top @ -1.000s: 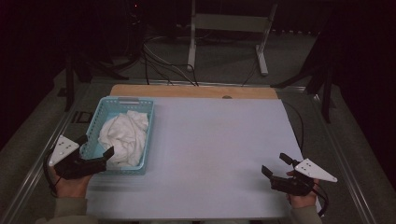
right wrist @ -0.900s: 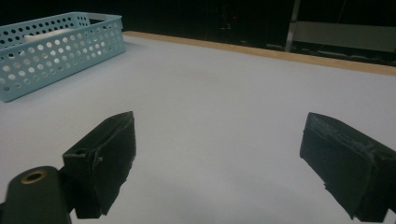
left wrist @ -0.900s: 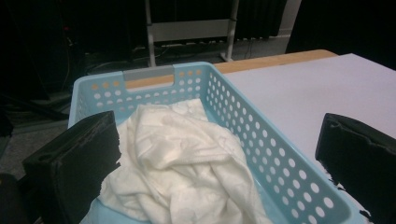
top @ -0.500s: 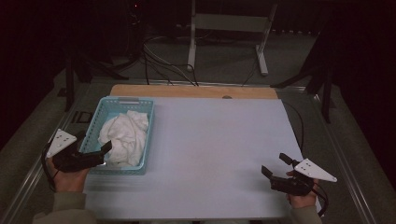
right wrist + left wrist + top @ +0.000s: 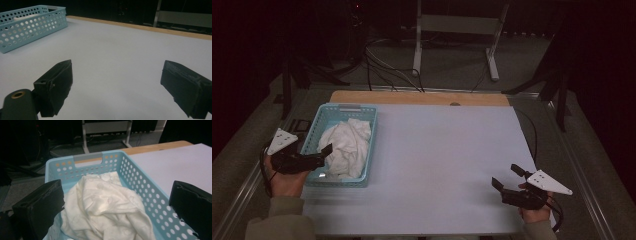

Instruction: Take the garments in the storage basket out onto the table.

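The left gripper (image 5: 323,155) has drawn back to the basket's (image 5: 364,150) near left corner, jaws spread above the white cloth (image 5: 346,145), ready to grab; the right gripper (image 5: 504,182) waits, jaws spread.

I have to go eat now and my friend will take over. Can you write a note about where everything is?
Left gripper: open, fingers wide apart, at the near end of the blue basket, aimed at the white cloth.
Right gripper: open, holding nothing, low over the bare white table at the near right.
Done: nothing gripped; the cloth lies crumpled inside the basket.
Left: probably close the left fingers on the cloth and lift it out.
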